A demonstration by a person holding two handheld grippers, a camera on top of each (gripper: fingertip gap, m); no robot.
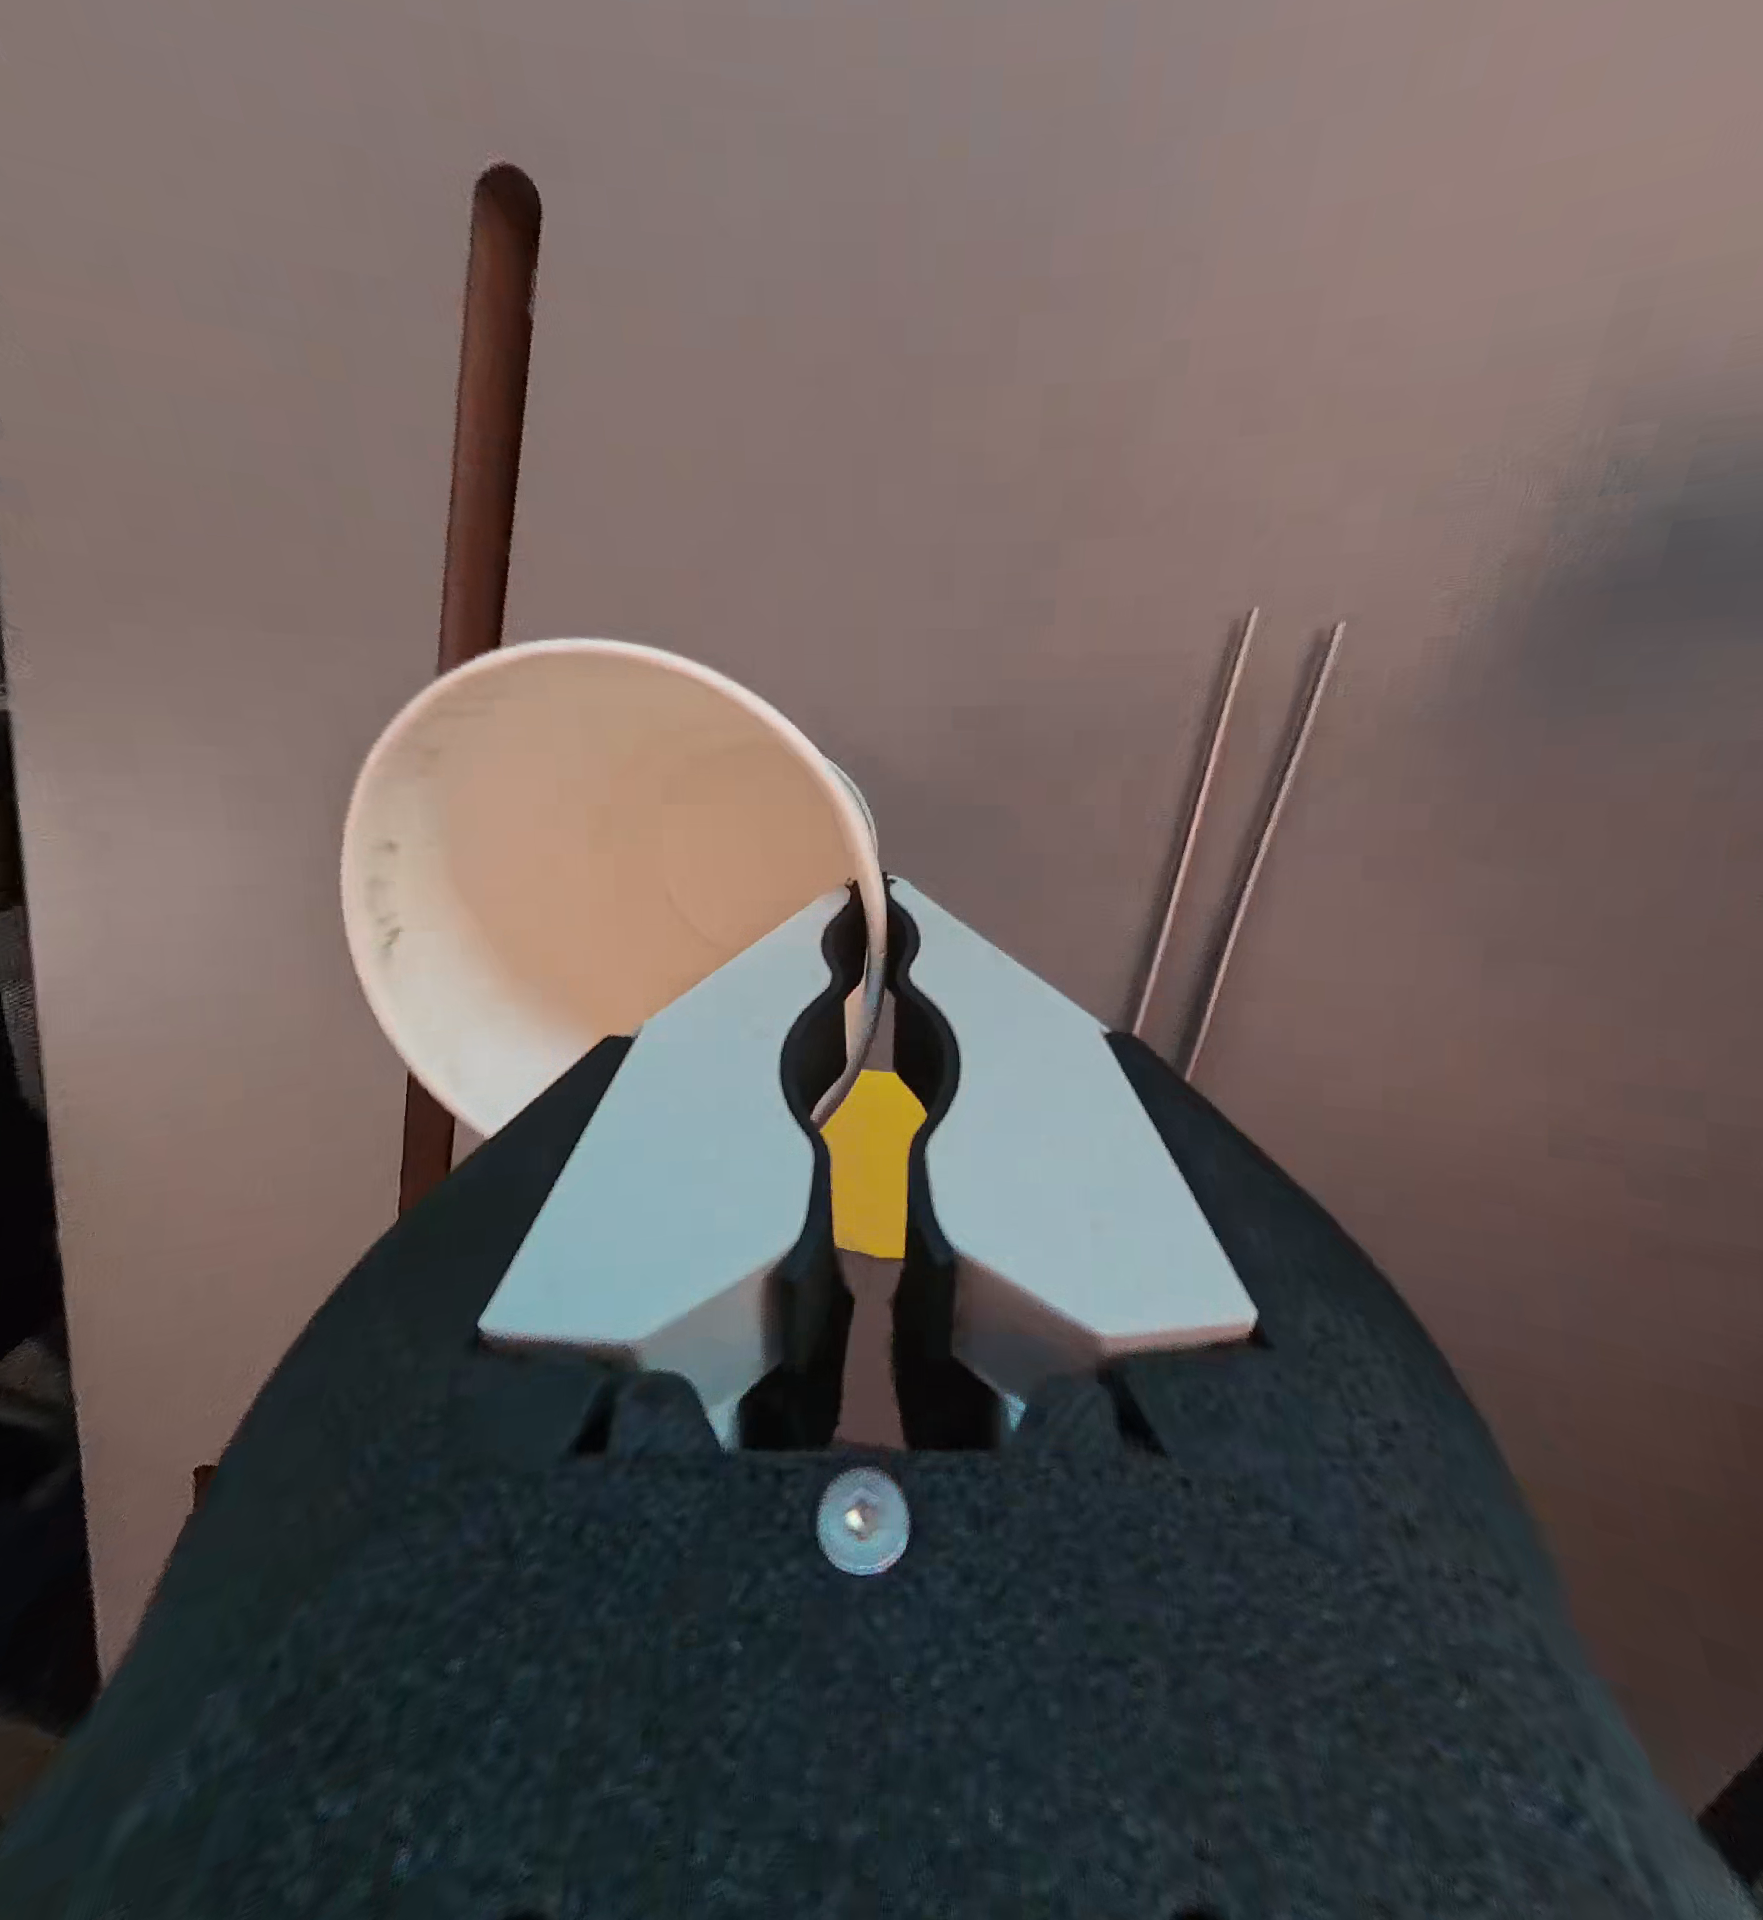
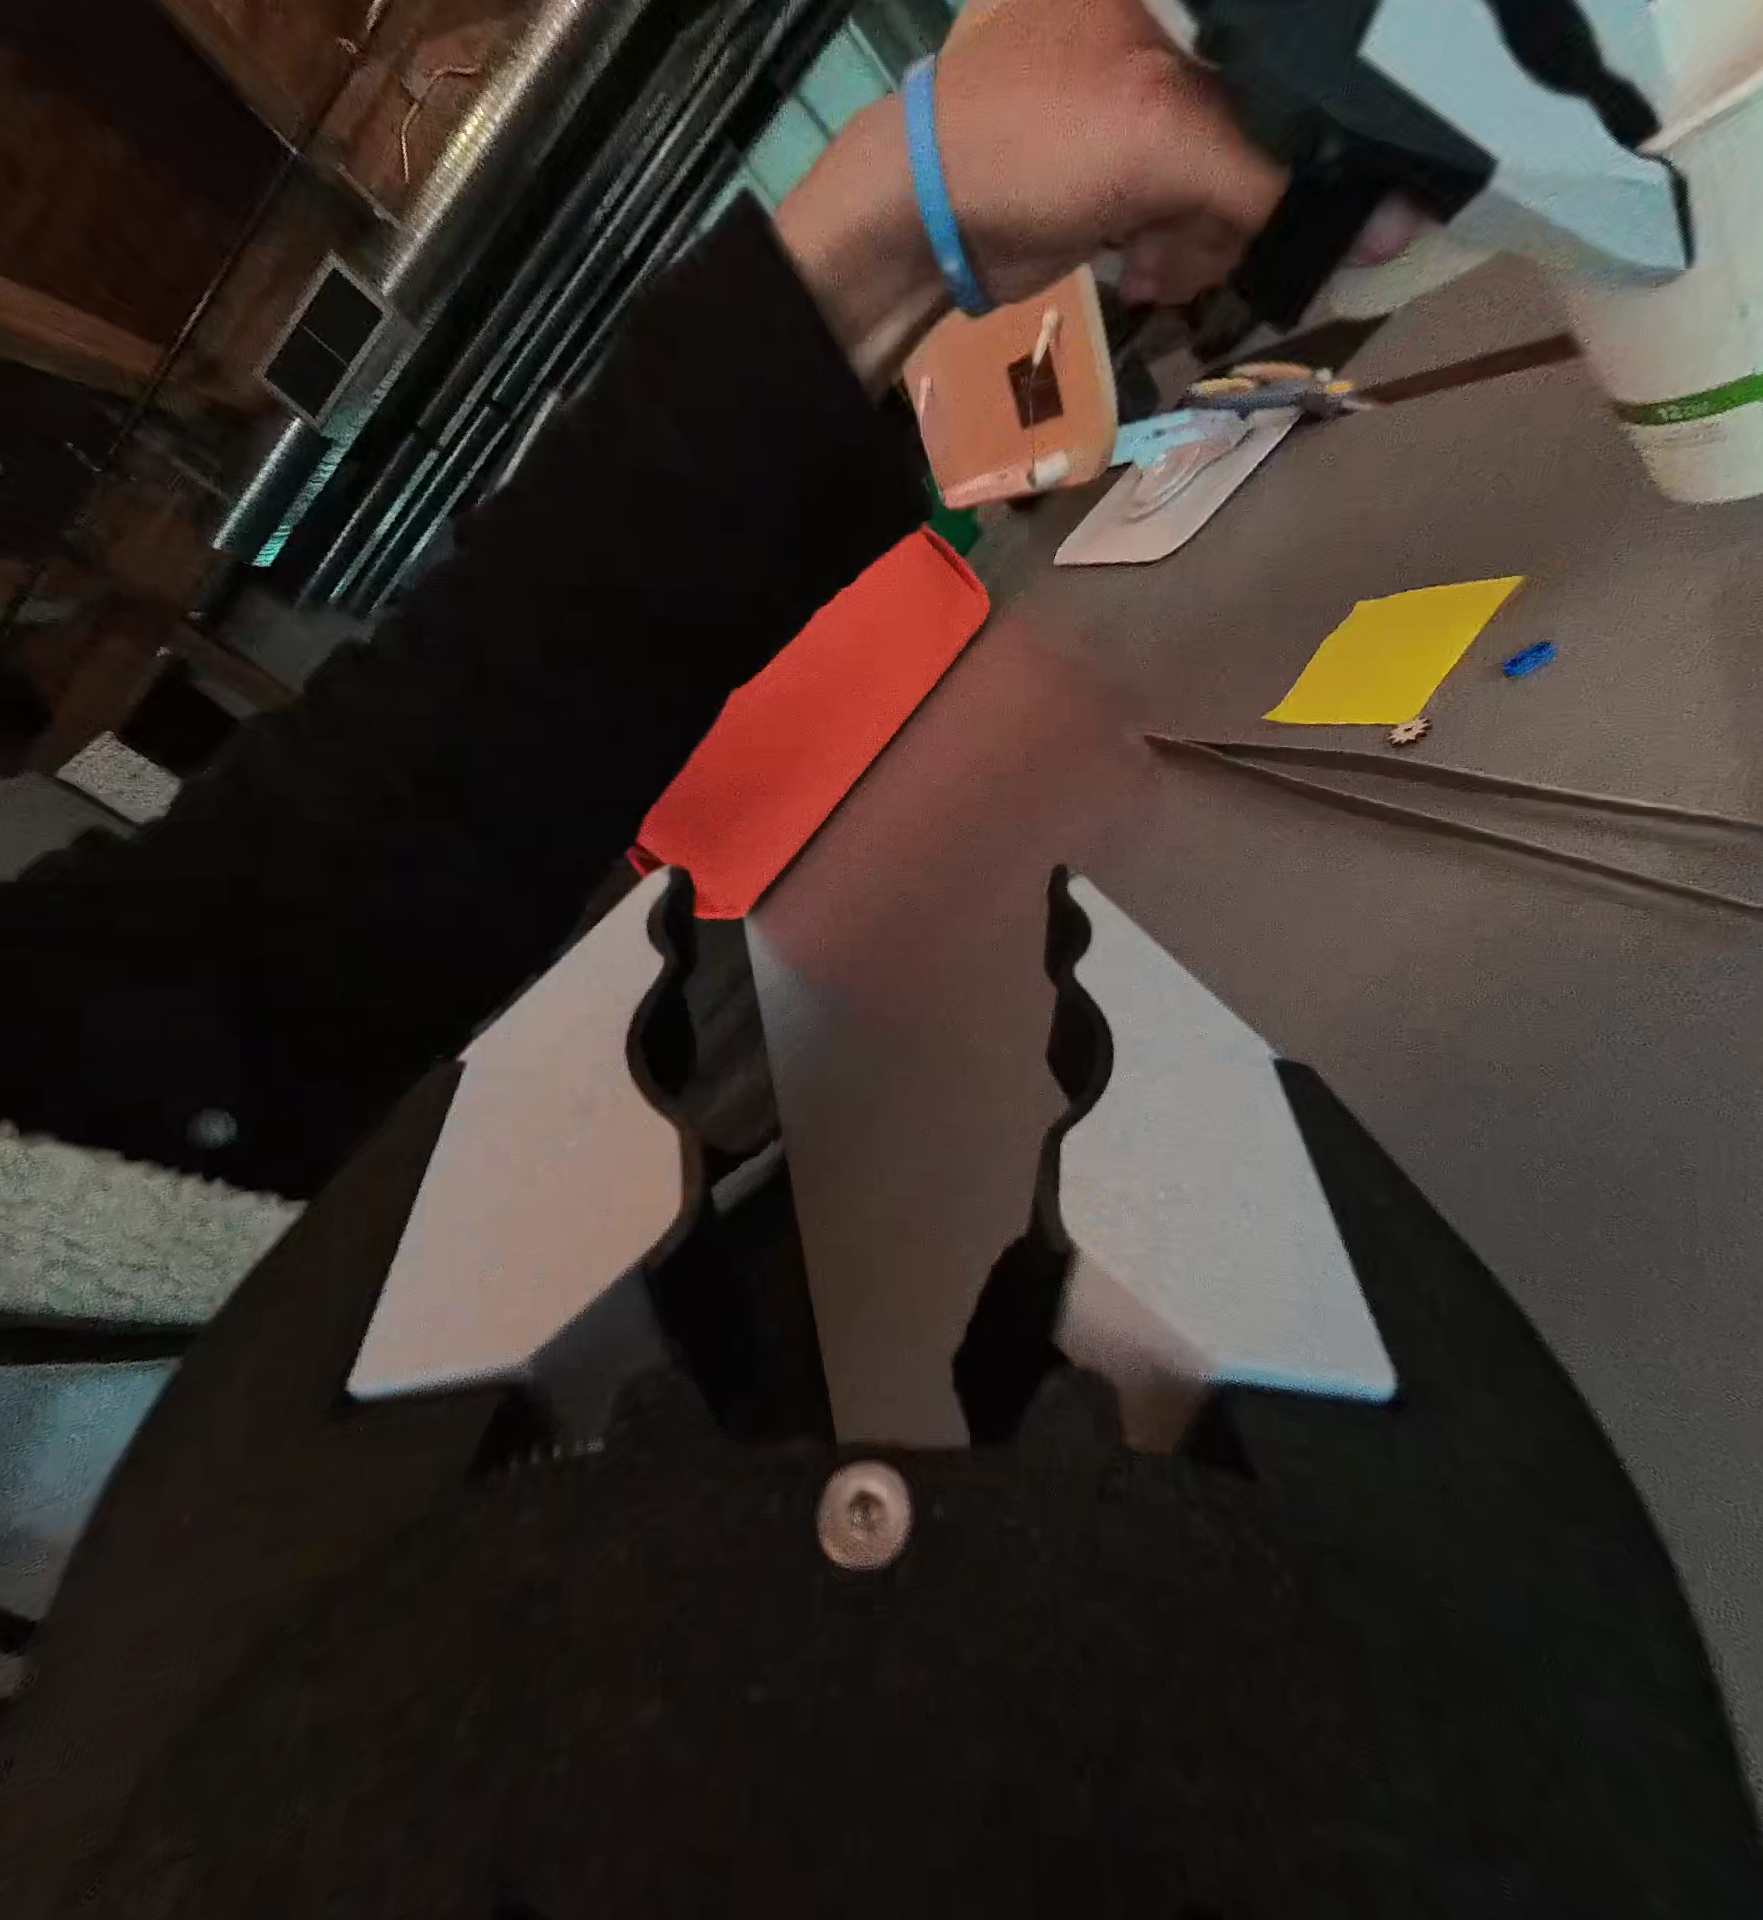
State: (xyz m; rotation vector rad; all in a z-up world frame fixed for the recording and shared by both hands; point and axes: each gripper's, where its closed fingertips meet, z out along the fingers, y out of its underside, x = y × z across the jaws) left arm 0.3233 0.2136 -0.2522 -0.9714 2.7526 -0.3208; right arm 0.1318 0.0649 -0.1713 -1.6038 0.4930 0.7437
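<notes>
My left gripper (image 1: 872,894) is shut on the rim of a white paper cup (image 1: 586,873). The cup is tilted with its empty inside facing the camera, above a grey table (image 1: 1168,416). A yellow paper square (image 1: 872,1174) shows through the gap between the fingers. My right gripper (image 2: 869,883) is open and empty, low over the table (image 2: 1272,1091). Its left fingertip is close to a folded orange-red paper (image 2: 815,727) at the table's edge. The cup (image 2: 1750,312), with a green band, also shows far off in the right wrist view.
A brown stick (image 1: 487,468) and two thin metal rods (image 1: 1230,810) lie on the table. The right wrist view shows the yellow paper (image 2: 1396,649), a small blue piece (image 2: 1529,658), a wooden gear (image 2: 1409,730), a small wooden board (image 2: 1012,405) and a hand (image 2: 1064,135) with a blue wristband. My hands' fingertips stand some 25 cm from each other.
</notes>
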